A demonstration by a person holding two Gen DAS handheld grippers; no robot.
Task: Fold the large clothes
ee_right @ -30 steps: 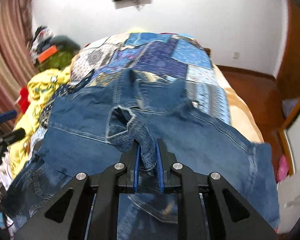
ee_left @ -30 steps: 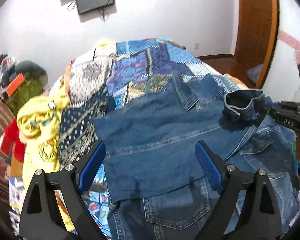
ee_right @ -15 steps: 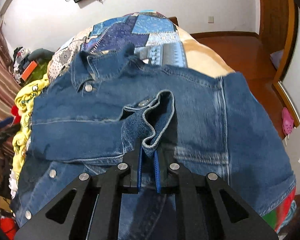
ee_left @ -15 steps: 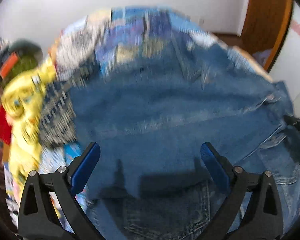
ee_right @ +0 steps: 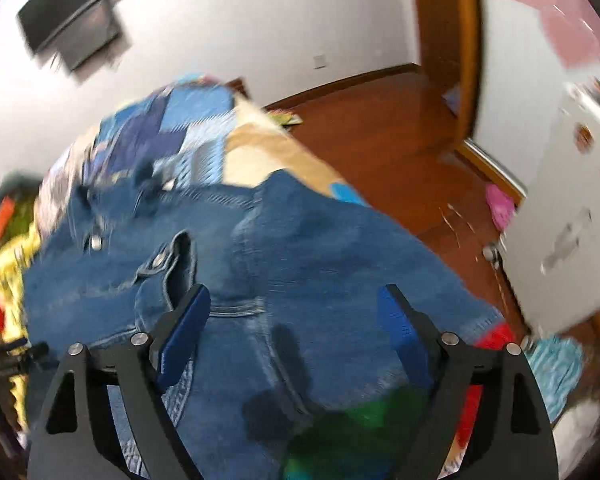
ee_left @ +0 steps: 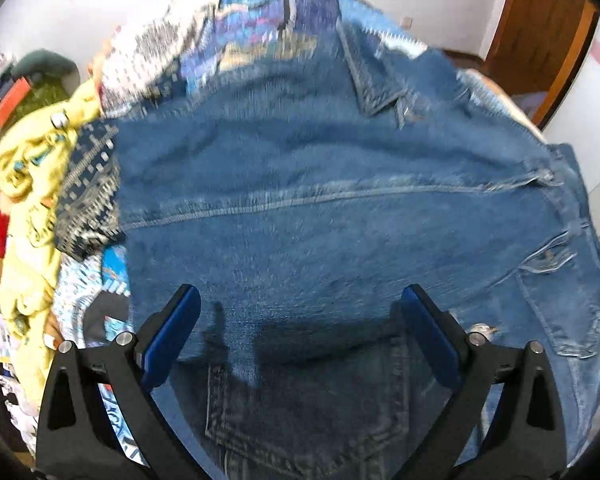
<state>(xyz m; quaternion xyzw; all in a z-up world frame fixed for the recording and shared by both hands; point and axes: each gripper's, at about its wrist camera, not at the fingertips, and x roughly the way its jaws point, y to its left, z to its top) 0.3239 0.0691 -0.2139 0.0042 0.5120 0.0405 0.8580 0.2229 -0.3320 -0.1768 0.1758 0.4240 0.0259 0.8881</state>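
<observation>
Denim jacket (ee_left: 340, 208) spread across the patchwork bed (ee_left: 260, 28), left hand-held gripper (ee_left: 300, 332) released above its 6 o'clock hem, right hand-held gripper (ee_right: 292, 320) just opened, cuff (ee_right: 168, 264) at 10 o'clock lying free

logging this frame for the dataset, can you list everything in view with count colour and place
denim jacket: one, blue, spread across the bed, sleeve cuff lying folded over its front
patchwork bedspread: one, blue, purple and white patches, under the jacket, far end of bed
yellow garment: one, yellow, bunched at the bed's left edge
screen: one, black, on the white wall
door frame: one, brown wood, right of the bed
floor: brown wood, beyond the bed
left gripper: one, black with blue pads, open above the jacket
right gripper: one, black with blue pads, jaws just opened, open, nothing between them
</observation>
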